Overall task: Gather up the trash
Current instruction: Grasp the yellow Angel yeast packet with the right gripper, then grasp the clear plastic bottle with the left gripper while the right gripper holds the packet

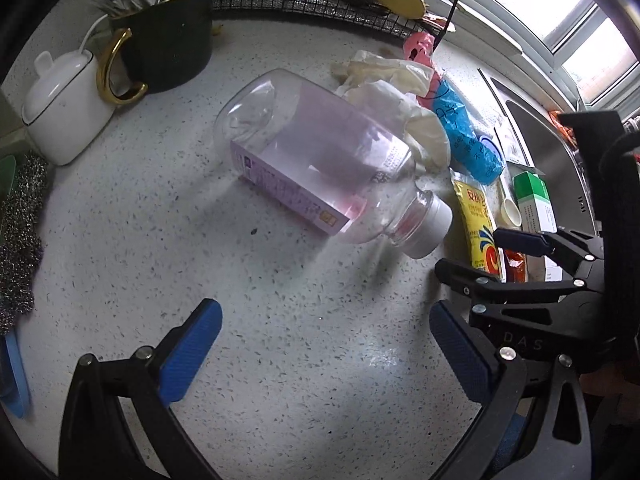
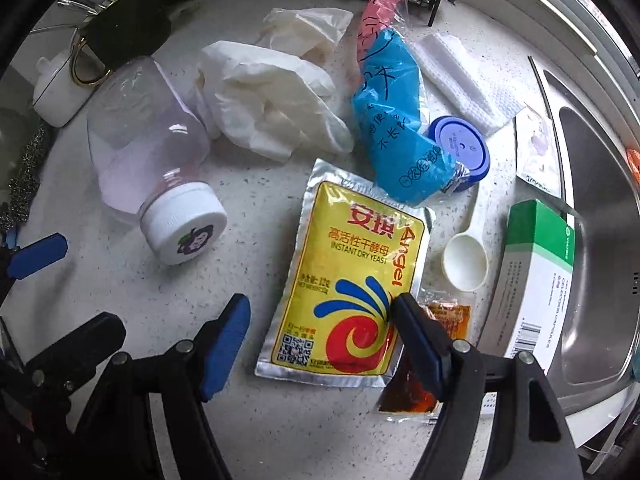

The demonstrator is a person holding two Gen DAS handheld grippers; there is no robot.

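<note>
A clear plastic bottle (image 1: 316,160) with a purple label and white cap lies on its side on the speckled counter (image 1: 280,340); it also shows in the right wrist view (image 2: 148,148). My left gripper (image 1: 326,352) is open and empty, a short way in front of it. My right gripper (image 2: 320,340) is open, low over a yellow yeast packet (image 2: 352,276), its fingers either side of the packet's near end. Crumpled white gloves (image 2: 272,96), a blue-and-pink bag (image 2: 396,120), a blue lid (image 2: 464,152), a white scoop (image 2: 466,260), an orange sauce sachet (image 2: 416,388) and a green-and-white box (image 2: 532,276) lie around.
A steel sink (image 2: 592,208) is at the right. A black mug with a gold handle (image 1: 164,48), a white lidded jar (image 1: 64,108) and a steel scourer (image 1: 20,236) stand at the left. A black wire rack (image 1: 304,0) runs along the back.
</note>
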